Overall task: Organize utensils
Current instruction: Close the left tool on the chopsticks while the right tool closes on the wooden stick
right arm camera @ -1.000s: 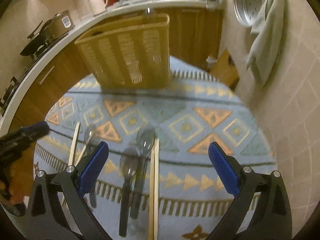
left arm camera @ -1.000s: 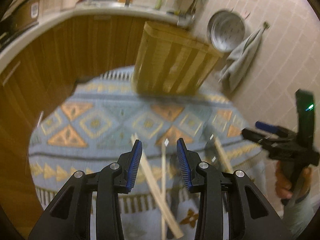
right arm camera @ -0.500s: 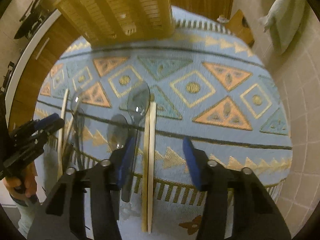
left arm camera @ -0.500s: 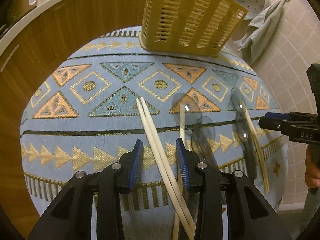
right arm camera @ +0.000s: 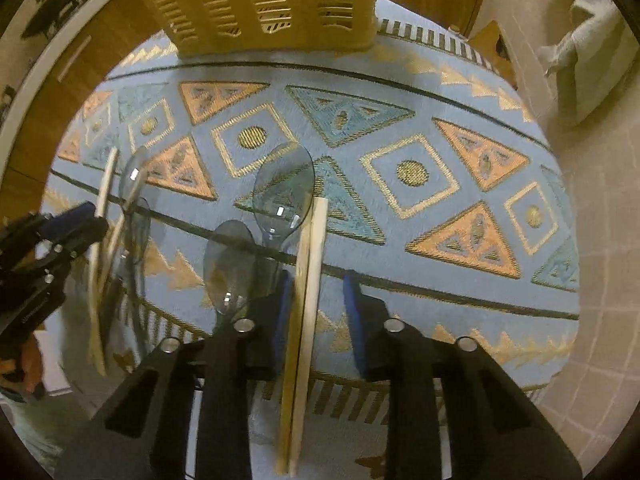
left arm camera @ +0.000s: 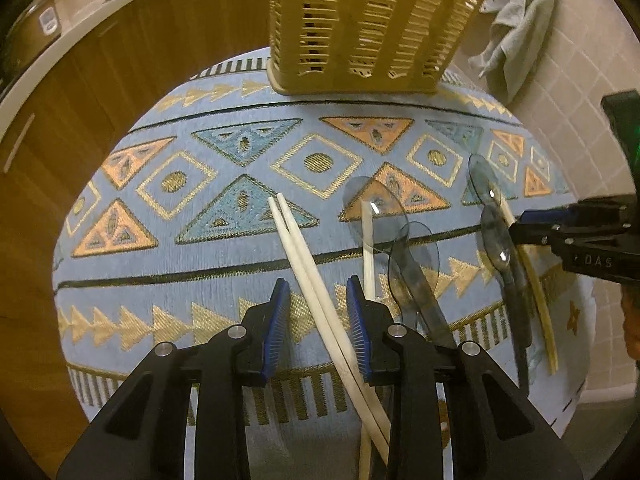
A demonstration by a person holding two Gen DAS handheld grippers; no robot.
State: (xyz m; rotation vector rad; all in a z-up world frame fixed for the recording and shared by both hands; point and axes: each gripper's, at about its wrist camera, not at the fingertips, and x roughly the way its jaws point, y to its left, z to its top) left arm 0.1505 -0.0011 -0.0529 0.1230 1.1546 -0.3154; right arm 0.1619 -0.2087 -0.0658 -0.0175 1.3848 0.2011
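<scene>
Round worktop (left arm camera: 132, 264) under a blue patterned cloth, spread out ahead of both grippers. Slatted yellow basket (left arm camera: 360, 28) standing upright at the far edge, well beyond either set of fingertips. Nearer in, utensils lying loose on the cloth: clear plastic spoons (left arm camera: 416, 256) just right of the left gripper (left arm camera: 318, 324), a second pair of clear spoons (right arm camera: 280, 196) just left of the right gripper (right arm camera: 318, 320). Left gripper partly open, jaws straddling a pair of white chopsticks (left arm camera: 304, 256) that run diagonally between the pads; contact with the right pad possible, hard to tell. Right gripper likewise partly open, a pair of wooden chopsticks (right arm camera: 308, 280) lying between its jaws, close against the left pad, clear gap to the right one. Nothing pinched yet on either side. Step in hand, by the look of it: lining up for a pickup of each chopstick pair. Next move likely needs a squeeze on both sticks together, then a lift toward the basket.
</scene>
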